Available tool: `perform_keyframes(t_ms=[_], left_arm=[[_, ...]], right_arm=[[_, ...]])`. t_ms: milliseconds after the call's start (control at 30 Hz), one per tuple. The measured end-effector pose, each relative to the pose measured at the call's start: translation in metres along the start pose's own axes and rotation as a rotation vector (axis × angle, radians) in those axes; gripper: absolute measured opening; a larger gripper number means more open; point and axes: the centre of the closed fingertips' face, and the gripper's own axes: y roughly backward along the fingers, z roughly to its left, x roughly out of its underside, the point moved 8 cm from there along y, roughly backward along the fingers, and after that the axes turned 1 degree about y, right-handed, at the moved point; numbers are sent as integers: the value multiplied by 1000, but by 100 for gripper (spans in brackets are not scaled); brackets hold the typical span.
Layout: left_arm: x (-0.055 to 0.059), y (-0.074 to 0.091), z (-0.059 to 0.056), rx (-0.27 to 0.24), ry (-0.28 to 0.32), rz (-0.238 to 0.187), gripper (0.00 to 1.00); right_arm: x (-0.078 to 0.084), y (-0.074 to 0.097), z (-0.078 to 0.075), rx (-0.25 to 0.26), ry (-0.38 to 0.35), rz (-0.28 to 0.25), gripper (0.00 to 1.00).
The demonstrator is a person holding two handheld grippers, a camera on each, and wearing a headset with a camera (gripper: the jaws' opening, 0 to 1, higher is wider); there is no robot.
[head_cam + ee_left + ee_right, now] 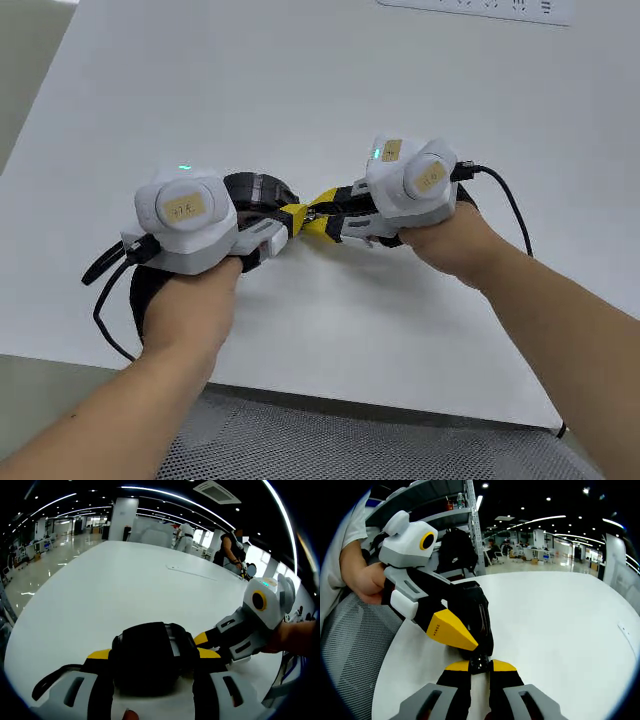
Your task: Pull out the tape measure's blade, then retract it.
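We see the tape measure (262,190) in matt black plastic, the left gripper (288,220) and right gripper (322,224) in smooth white plastic with yellow tips; the table (300,90) is smooth satin white, the mesh (350,440) woven grey.

The counter (300,80) is plain white. The tape measure (262,188) has a black case. The left hand-held gripper (152,655) and the right hand-held gripper (480,666) each have a white body and black jaws with yellow tips. Each body carries a pale yellow label (184,207) and a small green light (184,167). The cables (510,205) are black. The chair seat (330,440) is grey, with a fine mesh pattern.
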Motion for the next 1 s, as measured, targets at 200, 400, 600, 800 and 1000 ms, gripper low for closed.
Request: perform_keyframes(t_ms=[200,400,600,800,1000], left_arm=[[0,0,0,-1,2,0,60],[1,0,1,7,8,-9,60],[0,1,1,18,9,-8,61],[0,1,1,23,26,-10,61],[0,0,2,31,36,-7,61]], right_arm=[[0,0,0,1,-12,-3,10],[0,0,1,3,-40,-1,11],[0,2,1,-8,-74,-3,14],[0,2,3,-5,-71,13,20],[-1,4,4,-4,-81,3,23]])
